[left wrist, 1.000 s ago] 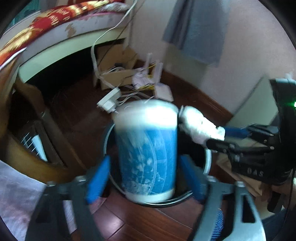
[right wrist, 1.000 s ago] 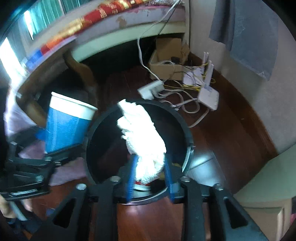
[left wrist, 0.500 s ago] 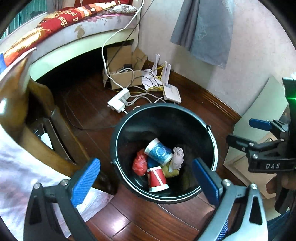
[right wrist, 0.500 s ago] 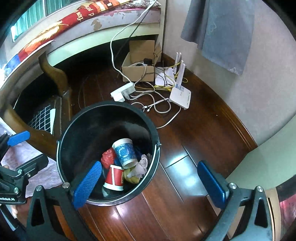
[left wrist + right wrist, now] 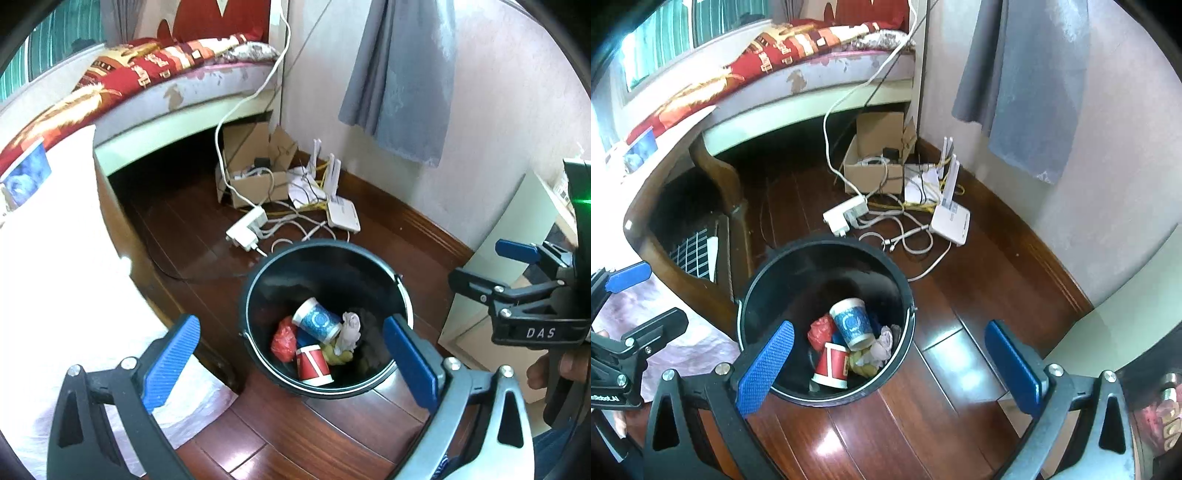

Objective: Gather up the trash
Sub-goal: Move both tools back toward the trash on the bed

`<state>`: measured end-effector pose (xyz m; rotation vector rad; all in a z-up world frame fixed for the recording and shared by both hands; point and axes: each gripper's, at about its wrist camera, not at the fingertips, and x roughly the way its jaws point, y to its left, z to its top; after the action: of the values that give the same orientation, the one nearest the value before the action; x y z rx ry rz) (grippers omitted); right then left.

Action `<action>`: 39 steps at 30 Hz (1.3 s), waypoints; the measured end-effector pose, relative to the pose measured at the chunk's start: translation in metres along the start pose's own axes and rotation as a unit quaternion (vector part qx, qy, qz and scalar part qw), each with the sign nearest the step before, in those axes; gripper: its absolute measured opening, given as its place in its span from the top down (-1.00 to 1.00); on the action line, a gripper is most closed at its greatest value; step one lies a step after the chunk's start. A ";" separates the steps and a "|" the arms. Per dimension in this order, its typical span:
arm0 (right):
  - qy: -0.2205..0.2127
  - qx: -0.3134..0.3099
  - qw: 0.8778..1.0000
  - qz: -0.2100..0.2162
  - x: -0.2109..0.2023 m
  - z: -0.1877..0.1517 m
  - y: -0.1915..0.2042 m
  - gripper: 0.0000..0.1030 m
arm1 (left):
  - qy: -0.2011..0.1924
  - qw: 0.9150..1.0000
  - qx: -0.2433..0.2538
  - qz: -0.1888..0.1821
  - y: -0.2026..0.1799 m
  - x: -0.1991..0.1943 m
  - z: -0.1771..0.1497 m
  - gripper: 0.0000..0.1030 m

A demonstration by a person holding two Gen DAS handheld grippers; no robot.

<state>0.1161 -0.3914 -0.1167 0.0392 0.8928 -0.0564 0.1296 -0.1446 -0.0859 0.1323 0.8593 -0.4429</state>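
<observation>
Below both tools stands the black bin (image 5: 400, 295) on the dark wooden floor (image 5: 979, 280), and the trash lies at its bottom. The left tool (image 5: 291, 358) hangs above the bin with its blue pads spread wide and nothing between them; seen from its camera, the bin's near rim sits between the two pads, closer to the right one. The right tool (image 5: 890, 362) is likewise fully spread and empty, and from its camera the bin lies toward its left pad, whose tip overlaps the rim, while the right pad is over bare floor. Neither tool touches the bin or anything in it.

Inside the bin a blue paper cup (image 5: 317, 320) lies on its side on top of the heap, mouth tilted up. Just beside it is a crumpled white tissue (image 5: 349, 330), a red-and-white cup (image 5: 312, 365) lies lower and nearer the tools, and a red crumpled wrapper (image 5: 283, 339) sits at the cup's other side.

Beyond the bin, a white power strip (image 5: 846, 216) and a white router (image 5: 951, 218) rest on the floor amid loose cables, with an open cardboard box (image 5: 877, 166) behind them. Another blue cup (image 5: 26, 173) stands on the white tabletop (image 5: 55, 258) at the left
</observation>
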 end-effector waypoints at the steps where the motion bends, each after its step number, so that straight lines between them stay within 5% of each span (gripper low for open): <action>1: -0.009 -0.002 1.000 0.000 -0.007 0.003 0.002 -1.00 | -0.004 1.000 -0.001 0.002 0.001 -0.006 0.001 -0.95; 23: -0.081 -0.051 0.995 0.042 -0.055 0.045 0.080 -1.00 | -0.075 0.995 -0.034 0.059 0.052 -0.087 0.011 -0.95; 39: -0.107 -0.099 0.983 0.112 -0.056 0.078 0.181 -1.00 | -0.099 0.983 -0.103 0.119 0.142 -0.126 -0.015 -0.95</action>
<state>0.1531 -0.2135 -0.0224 -0.0507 0.6703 0.2346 0.1081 0.0286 -0.0093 -0.0015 0.6780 -0.1379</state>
